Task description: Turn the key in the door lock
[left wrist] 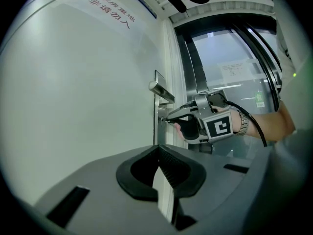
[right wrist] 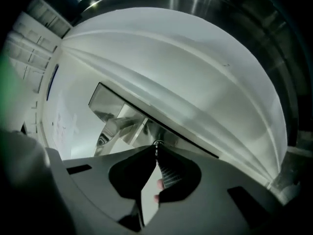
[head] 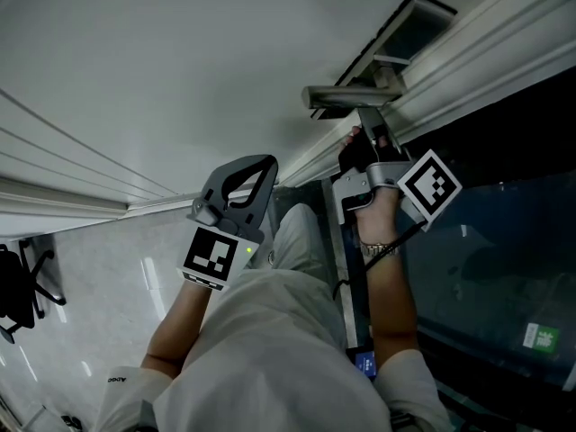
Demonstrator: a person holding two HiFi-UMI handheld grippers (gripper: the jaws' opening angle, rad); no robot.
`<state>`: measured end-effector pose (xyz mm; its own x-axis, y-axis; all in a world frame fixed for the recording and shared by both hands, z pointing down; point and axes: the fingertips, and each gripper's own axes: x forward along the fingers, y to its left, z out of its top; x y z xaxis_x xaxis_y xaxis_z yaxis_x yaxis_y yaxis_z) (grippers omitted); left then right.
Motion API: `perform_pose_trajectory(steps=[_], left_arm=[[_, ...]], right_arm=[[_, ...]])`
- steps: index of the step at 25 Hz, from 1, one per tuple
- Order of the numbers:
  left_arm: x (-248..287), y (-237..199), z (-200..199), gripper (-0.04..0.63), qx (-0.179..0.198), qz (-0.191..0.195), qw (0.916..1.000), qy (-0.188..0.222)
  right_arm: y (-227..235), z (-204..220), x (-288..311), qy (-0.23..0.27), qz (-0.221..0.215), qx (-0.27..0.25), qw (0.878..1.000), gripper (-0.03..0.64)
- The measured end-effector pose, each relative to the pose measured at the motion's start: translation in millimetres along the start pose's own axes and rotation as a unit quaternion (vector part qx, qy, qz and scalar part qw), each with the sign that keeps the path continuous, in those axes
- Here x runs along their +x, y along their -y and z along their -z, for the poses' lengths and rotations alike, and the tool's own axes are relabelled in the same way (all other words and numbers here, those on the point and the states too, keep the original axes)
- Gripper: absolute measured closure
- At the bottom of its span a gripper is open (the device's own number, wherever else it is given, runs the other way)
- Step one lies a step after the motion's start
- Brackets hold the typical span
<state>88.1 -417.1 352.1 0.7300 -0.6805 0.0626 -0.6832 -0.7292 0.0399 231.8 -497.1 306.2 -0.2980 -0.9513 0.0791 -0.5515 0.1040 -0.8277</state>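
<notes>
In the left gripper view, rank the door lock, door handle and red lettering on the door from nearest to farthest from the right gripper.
1. door lock: at the tips of the right gripper, whose jaws pinch the key.
2. door handle: just above the lock.
3. red lettering: far higher, top left of the view.

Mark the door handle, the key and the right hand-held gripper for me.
door handle (left wrist: pixel 161 91): left gripper view, middle of the lever.
key (right wrist: pixel 157 151): right gripper view, metal pinched at the jaw tips.
right hand-held gripper (left wrist: pixel 167 118): left gripper view, midway between its jaw tips.
</notes>
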Motion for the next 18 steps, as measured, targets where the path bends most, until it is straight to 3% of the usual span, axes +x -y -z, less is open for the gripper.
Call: perform_pose_trajectory(steps=[3,6,8,9,10,12,16,17,18], left_arm=[[-1.1,-0.5,-0.2,0.588,0.001,0.000,1.0000,0.000],[-1.6,-2.6,1.0,0.588,-0.001,0.001,1.0000,-0.002],[-1.3,-3.5,1.8,0.588,-0.002,0.002,1.0000,-0.002],[-1.6,-3.4,2.2,0.588,-0.002,0.002,1.0000,-0.003],[-2.0,-2.9,2.3,0.588,-0.002,0.003,1.0000,-0.003],[-2.8,-1.6,2.5,0.588,-0.001,0.004,1.0000,-0.003],[-1.9,-0.3,3.5,0.588,-0.002,0.006,1.0000,-0.004],[-1.9,-0.1,3.9,0.588,-0.002,0.006,1.0000,-0.004],[-2.1,0.2,4.1,0.588,-0.001,0.006,1.0000,-0.004]], right_arm=[[-7.3,2.4,-2.5,-0.017,-0.010,-0.093,0.995,0.604],[-13.3,10.2,-6.1,-0.045,-0.008,-0.201,0.979,0.492],[-13.9,11.8,-9.8,-0.055,0.014,-0.300,0.952,0.469],[-14.4,11.8,-12.2,-0.057,0.029,-0.360,0.931,0.465],[-15.3,11.8,-14.9,-0.058,0.044,-0.423,0.903,0.463],[-17.1,12.2,-19.1,-0.061,0.076,-0.551,0.829,0.462],[-17.2,14.9,-18.0,-0.070,0.130,-0.756,0.637,0.460],[-16.2,16.2,-16.7,-0.073,0.137,-0.788,0.596,0.462],[-15.0,17.6,-15.3,-0.076,0.141,-0.810,0.564,0.462]])
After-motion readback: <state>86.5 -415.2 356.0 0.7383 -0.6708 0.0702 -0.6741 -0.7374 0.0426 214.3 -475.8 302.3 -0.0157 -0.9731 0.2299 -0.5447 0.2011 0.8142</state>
